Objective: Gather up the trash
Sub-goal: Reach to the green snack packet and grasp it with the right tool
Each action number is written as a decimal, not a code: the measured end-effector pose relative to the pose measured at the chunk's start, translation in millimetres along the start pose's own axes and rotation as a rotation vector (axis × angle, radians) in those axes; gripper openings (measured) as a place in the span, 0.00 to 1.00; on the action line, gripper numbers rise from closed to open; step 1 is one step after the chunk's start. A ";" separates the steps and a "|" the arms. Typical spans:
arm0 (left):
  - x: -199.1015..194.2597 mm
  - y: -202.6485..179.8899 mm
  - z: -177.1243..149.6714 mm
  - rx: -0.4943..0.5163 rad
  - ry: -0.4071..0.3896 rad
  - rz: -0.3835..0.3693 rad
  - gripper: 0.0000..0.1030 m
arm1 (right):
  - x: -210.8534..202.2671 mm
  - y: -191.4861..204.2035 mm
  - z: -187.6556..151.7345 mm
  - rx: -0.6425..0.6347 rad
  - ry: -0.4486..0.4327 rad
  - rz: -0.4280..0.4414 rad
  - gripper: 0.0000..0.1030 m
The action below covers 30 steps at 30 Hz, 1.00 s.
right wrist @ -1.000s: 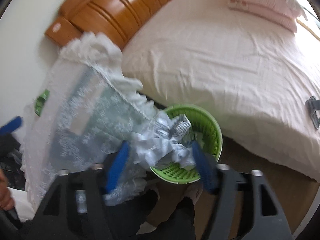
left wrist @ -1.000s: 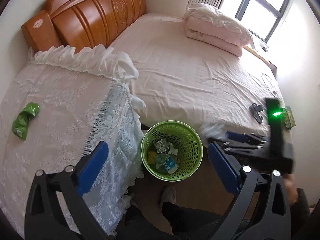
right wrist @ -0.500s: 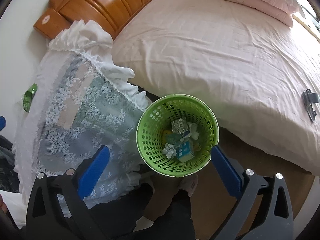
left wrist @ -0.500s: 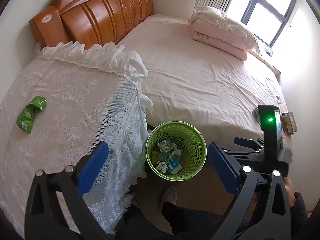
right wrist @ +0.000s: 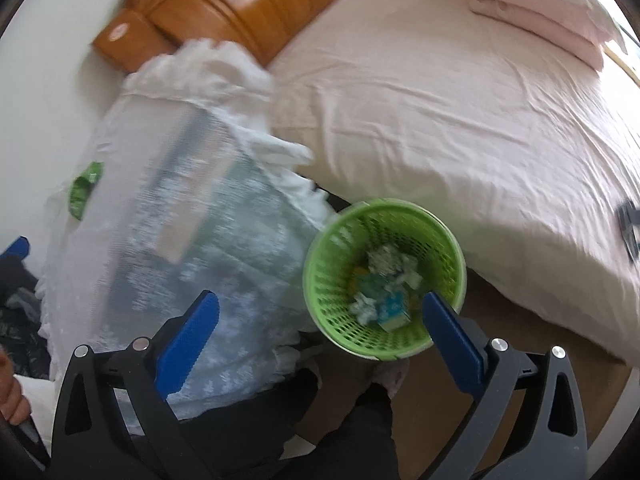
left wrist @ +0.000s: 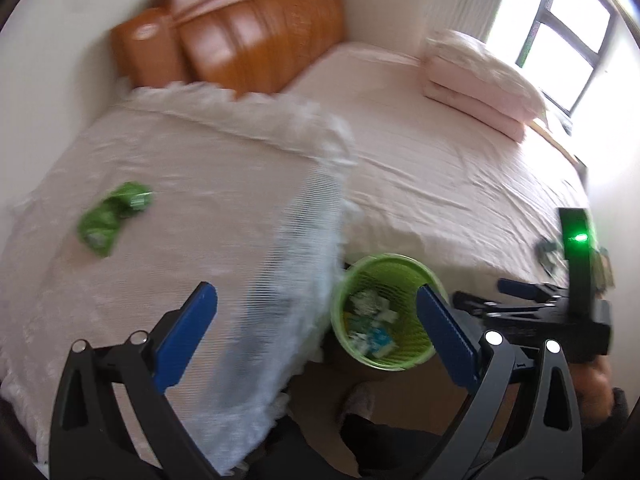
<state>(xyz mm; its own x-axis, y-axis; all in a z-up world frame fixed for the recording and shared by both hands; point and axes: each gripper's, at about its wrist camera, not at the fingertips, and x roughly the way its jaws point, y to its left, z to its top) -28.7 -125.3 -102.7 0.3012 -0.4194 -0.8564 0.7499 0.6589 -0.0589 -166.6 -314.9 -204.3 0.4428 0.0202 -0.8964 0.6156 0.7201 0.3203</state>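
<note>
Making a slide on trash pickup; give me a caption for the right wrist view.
Open right tool above green basket of discarded wrappers, between lace-covered table and pink bed.

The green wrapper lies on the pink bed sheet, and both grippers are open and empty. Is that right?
Not quite. The green wrapper lies on the white lace cover, not on the pink bed sheet; the left wrist view shows it. Both grippers are open and empty.
</note>
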 end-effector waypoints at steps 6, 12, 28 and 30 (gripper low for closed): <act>-19.5 92.8 -13.1 -0.156 -0.023 0.142 0.92 | 18.3 100.8 27.8 -0.191 0.004 0.090 0.98; -37.1 177.9 -38.5 -0.325 -0.026 0.228 0.92 | 46.4 202.7 46.3 -0.392 0.027 0.157 0.98; -43.7 277.4 -82.0 -0.533 0.014 0.279 0.92 | 131.8 387.1 80.6 -1.463 0.074 0.042 0.87; -42.2 288.2 -84.4 -0.554 0.018 0.285 0.92 | 144.5 397.0 80.3 -1.552 0.111 0.016 0.78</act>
<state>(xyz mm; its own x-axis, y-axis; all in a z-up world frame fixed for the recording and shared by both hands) 125.0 135.0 -126.9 0.4308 -0.1719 -0.8859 0.2230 0.9715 -0.0800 194.1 -81.8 -182.1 0.3506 0.0335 -0.9359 -0.6733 0.7036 -0.2270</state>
